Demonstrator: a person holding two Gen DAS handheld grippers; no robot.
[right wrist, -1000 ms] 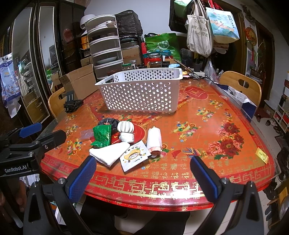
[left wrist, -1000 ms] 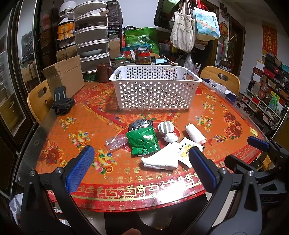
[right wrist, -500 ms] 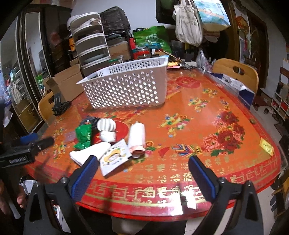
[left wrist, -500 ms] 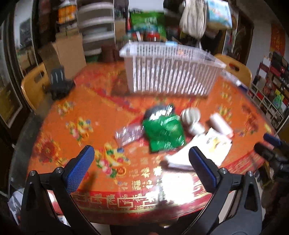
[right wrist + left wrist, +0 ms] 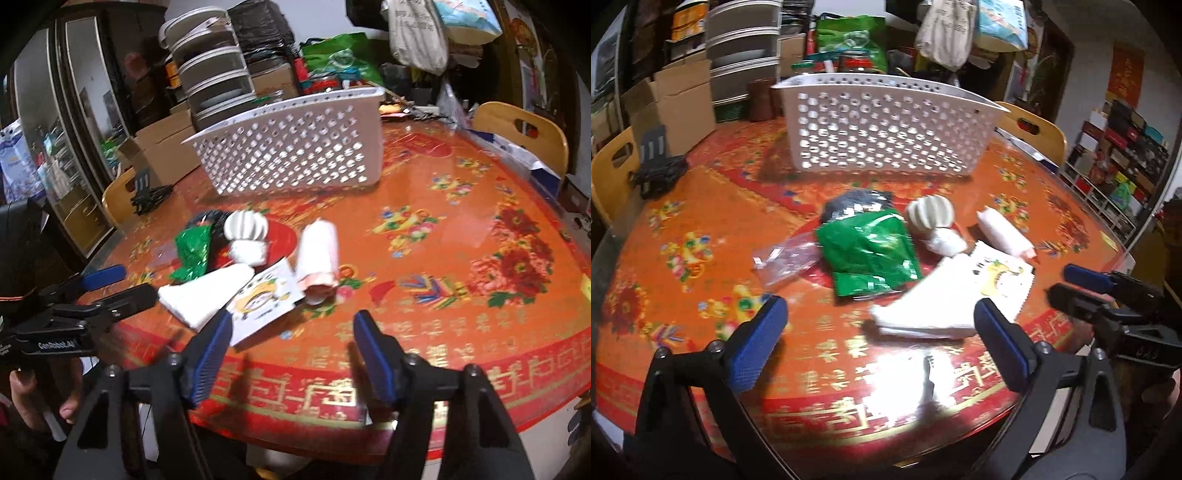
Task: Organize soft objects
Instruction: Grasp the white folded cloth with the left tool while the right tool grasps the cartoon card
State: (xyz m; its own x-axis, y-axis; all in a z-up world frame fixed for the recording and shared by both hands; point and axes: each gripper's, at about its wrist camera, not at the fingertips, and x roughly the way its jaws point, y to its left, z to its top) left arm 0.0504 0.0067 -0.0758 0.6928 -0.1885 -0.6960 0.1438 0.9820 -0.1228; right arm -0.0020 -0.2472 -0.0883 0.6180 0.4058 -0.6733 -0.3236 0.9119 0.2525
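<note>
Your left gripper (image 5: pixel 879 339) has its jaws wide and just starting to close, with nothing between them; the folded white cloth (image 5: pixel 931 306) lies just ahead, at about one o'clock, its near edge close to the right pad. Your right gripper (image 5: pixel 291 354) is closing too, about half open and empty; the printed card (image 5: pixel 264 299) sits at its eleven o'clock and the white roll (image 5: pixel 317 258) at twelve, long axis running away from you toward the basket (image 5: pixel 295 147), which stands well beyond at twelve. The right hand looks the nearer one to the roll, the left to the cloth and the green packet (image 5: pixel 871 254). Motion blur smears both views, so the clear bag (image 5: pixel 786 258), the dark bundle behind the packet and the small white lumps are hard to name. Whether the cloth overlaps the card's edge or only touches it, you cannot tell.
</note>
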